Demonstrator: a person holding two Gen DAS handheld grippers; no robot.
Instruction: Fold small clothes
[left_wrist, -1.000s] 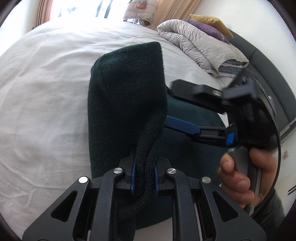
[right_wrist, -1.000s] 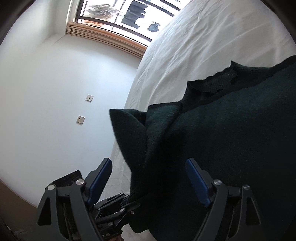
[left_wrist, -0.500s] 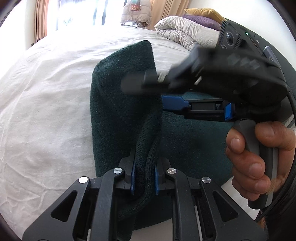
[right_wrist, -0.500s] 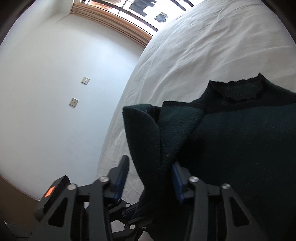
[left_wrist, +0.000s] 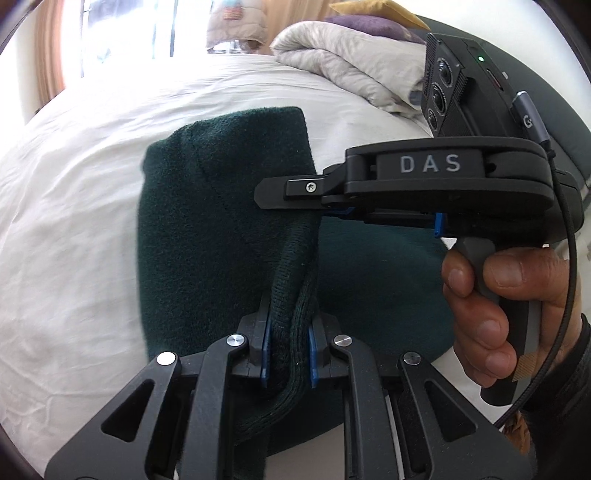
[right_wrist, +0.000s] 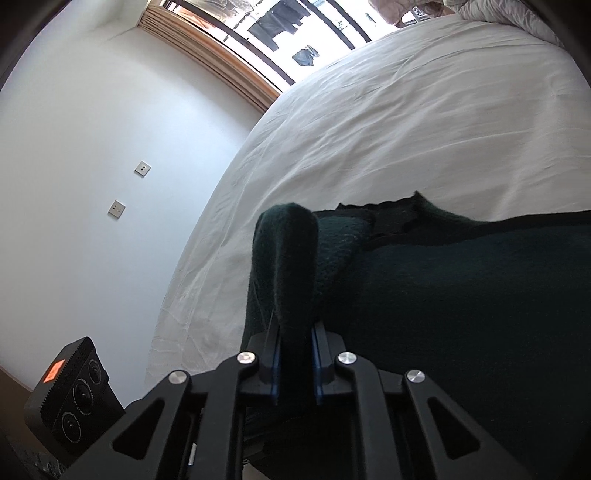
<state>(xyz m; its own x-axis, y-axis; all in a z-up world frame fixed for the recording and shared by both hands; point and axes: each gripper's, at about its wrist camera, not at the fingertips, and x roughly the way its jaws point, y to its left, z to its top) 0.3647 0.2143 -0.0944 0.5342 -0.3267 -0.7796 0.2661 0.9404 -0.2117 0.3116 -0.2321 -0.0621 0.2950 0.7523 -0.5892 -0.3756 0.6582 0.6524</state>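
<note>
Where the white-sheeted bed fills most of both views, it carries every item listed below. Bed: wide, covered by a creased white sheet; a grey headboard curves along its far right side in the left wrist view. Duvet: pale grey, bundled at the head of the bed, with a purple pillow and a mustard pillow behind it. Window: bright, wood-framed, with dark clothes hanging outside; two wall plates sit on the white wall below it. Dark green sweater: knitted, lying on the sheet near the bed's front edge, one side raised and folded over itself, its ribbed edge running down into the lower grip; the neckline shows in the right wrist view. Left hand-held gripper: black frame, blue pads pressed together on the sweater's ribbed edge. Right hand-held gripper: black, marked DAS, seen from the side in the left wrist view and held by the person's right hand; its pads are pinched on an upstanding fold of the same sweater. Camera module: black, three lenses, orange label, at lower left of the right wrist view.
</note>
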